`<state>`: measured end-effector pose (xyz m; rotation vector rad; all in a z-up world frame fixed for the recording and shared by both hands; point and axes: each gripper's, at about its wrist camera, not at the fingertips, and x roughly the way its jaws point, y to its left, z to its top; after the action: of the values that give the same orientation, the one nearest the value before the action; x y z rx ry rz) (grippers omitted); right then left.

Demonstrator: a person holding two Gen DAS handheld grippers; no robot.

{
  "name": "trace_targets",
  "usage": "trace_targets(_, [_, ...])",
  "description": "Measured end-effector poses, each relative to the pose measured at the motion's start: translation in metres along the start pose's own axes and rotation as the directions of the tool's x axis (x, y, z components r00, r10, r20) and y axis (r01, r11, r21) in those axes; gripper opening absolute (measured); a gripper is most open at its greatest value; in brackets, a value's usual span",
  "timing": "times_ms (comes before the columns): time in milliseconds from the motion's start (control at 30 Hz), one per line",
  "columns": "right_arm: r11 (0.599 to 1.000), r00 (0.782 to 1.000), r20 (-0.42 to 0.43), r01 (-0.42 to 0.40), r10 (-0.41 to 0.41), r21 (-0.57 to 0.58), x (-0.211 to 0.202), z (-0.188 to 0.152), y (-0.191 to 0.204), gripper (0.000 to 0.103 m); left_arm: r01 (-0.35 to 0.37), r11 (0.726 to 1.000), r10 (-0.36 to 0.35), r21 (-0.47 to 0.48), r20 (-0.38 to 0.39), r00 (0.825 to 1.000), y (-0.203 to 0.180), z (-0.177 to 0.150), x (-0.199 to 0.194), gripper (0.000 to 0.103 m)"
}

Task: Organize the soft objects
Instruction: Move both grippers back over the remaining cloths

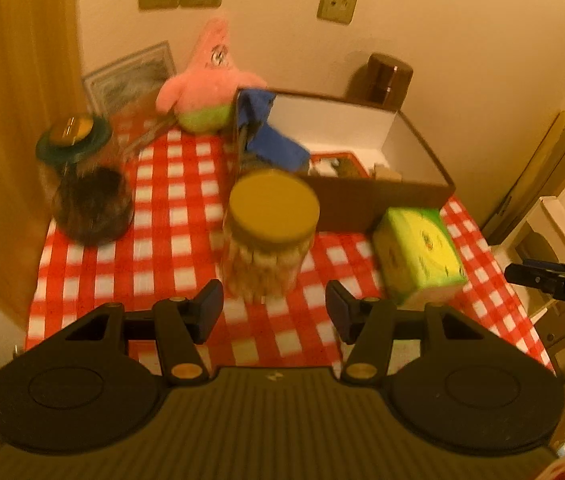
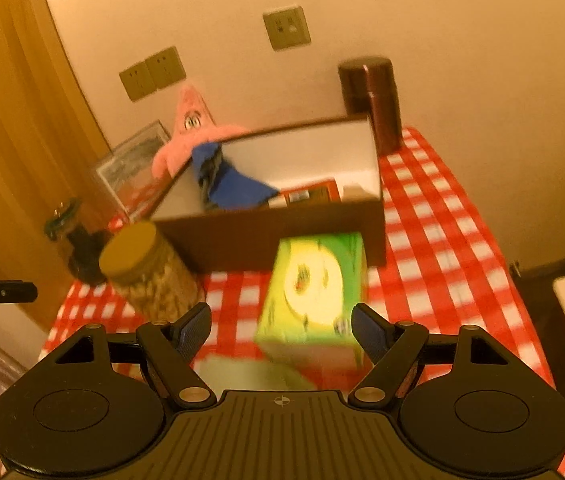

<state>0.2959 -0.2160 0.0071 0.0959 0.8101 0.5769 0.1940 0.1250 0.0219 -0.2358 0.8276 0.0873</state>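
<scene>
Best done by squaring up before closing, gripping soft sides gently, lifting clear of the brown box wall. Worktop crowded: cork-lidded jar just ahead of left tongs, half spread, empty. Green tissue pack just ahead of right tongs, wide, empty, not touching. Pink plush far back, well apart from both.
</scene>
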Motion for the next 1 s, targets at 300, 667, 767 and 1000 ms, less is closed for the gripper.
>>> trace_targets(300, [0.999,0.994,-0.106,0.037,-0.033,0.032,-0.008,-0.054,-0.005,0.077,-0.023,0.999,0.021,-0.027,-0.065,0.998,-0.004,-0.058,-0.005,0.054])
trace_targets(667, [0.997,0.979,-0.201,0.030,-0.043,-0.068,-0.007,-0.106,0.019,0.077,-0.036,0.998,0.029,-0.042,-0.145,0.989,-0.008,-0.101,0.002,0.054])
trace_targets(767, [0.991,0.977,-0.207,0.027,-0.055,-0.132,-0.001,-0.117,0.031,0.077,-0.045,0.998,0.039,-0.034,-0.156,0.987,-0.008,-0.109,0.006,0.054])
trace_targets(1000, [0.981,0.970,-0.237,0.006,-0.052,-0.192,0.018,-0.132,0.047,0.077,-0.048,0.998,0.041,-0.033,-0.185,0.982,-0.010,-0.121,0.013,0.054])
